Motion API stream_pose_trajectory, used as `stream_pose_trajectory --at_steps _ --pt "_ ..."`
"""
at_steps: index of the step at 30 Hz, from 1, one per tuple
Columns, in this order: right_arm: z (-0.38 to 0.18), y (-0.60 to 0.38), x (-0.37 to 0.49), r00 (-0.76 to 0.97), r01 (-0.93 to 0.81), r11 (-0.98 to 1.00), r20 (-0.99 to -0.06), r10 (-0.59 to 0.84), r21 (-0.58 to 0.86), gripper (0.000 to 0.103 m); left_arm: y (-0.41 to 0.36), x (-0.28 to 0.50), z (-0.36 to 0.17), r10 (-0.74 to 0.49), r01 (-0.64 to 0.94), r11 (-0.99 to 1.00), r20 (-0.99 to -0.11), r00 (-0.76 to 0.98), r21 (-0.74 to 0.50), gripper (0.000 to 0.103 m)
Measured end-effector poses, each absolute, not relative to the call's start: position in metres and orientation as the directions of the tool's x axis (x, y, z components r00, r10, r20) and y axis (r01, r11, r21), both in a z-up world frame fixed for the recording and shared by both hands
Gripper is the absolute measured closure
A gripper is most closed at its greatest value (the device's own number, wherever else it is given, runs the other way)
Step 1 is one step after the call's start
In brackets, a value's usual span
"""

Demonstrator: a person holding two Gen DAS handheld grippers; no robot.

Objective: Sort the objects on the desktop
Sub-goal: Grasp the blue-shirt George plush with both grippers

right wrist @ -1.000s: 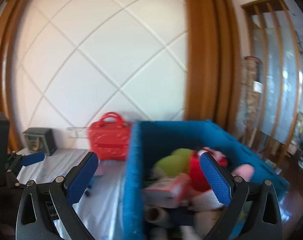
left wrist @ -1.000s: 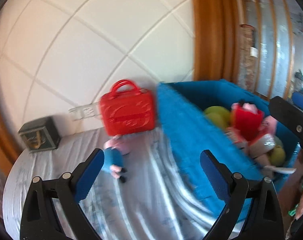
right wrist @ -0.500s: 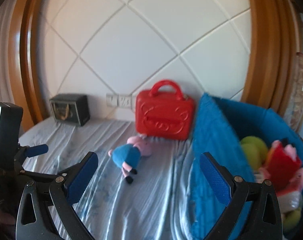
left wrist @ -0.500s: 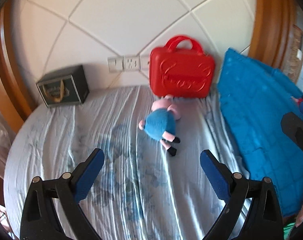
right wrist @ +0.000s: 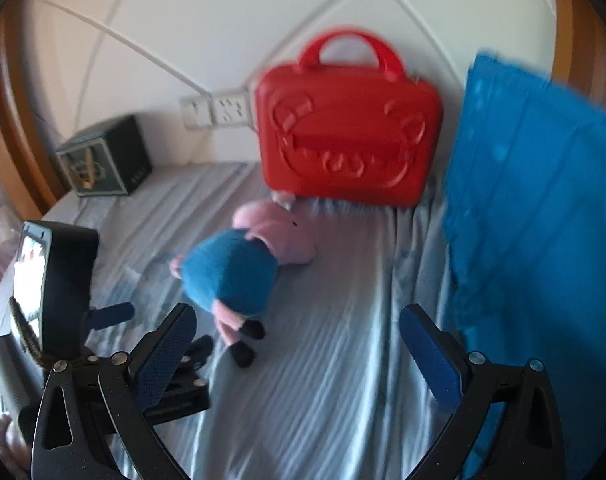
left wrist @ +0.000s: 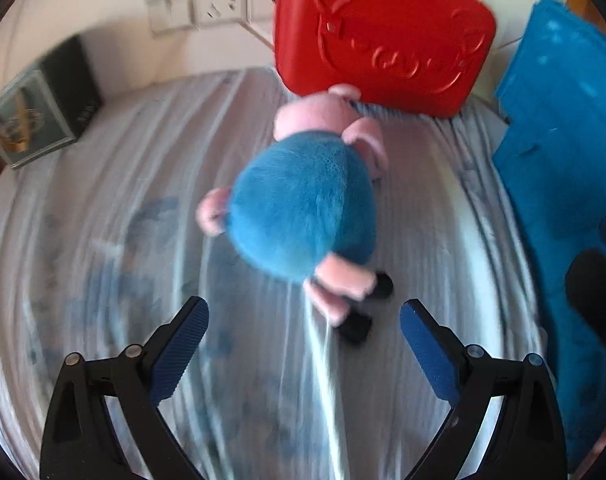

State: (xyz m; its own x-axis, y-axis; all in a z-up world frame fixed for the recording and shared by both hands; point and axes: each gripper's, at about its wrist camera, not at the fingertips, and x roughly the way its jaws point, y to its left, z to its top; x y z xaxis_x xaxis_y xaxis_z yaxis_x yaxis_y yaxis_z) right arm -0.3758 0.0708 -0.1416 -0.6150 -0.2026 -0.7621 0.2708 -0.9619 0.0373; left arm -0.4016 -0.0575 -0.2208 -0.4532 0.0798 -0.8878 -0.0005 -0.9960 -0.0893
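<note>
Blue-bodied, pink-headed plush pig toy (left wrist: 303, 208) lies on the striped grey cloth (left wrist: 103, 240) against the red plastic carry-case (left wrist: 383, 28), just ahead of the released, empty left tongs (left wrist: 303, 320), while the right tongs (right wrist: 297, 330) hang equally spread, so pinching only a thin leg could let it slip or snag cloth.

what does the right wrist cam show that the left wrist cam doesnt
Only the right wrist view shows the left gripper from outside, with its mounted screen, and the red case's handle. Only the left wrist view shows the left gripper's open jaws straddling the space just short of the toy's feet. Both show the plush toy, red case, dark box, wall sockets, blue bin and grey cloth.
</note>
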Motion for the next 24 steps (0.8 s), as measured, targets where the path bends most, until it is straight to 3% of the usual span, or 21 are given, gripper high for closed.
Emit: stream_pose_trajectory --at_steps 8,19,22,24 --pt "-0.204 0.076 -0.435 -0.540 0.205 -0.976 -0.823 -0.178 0.077 0.000 -0.089 -0.446 -0.259 0.055 0.005 -0.998 -0.899 -0.434 -0.064 0.005" --pt "-0.217 0.031 -0.455 -0.503 0.286 -0.947 -0.818 -0.277 0.145 0.000 -0.165 -0.452 -0.214 -0.315 0.200 -0.948 -0.814 -0.487 0.247 0.001" --pt "-0.211 0.030 -0.454 -0.513 0.291 -0.944 -0.808 -0.289 0.152 0.000 -0.164 -0.437 -0.198 -0.161 0.170 -0.982 -0.836 -0.524 0.082 0.001" --pt "-0.209 0.032 -0.456 -0.522 0.284 -0.946 -0.802 -0.289 0.156 0.000 -0.150 -0.429 -0.198 -0.103 0.134 -0.990 -0.841 -0.530 0.037 0.001"
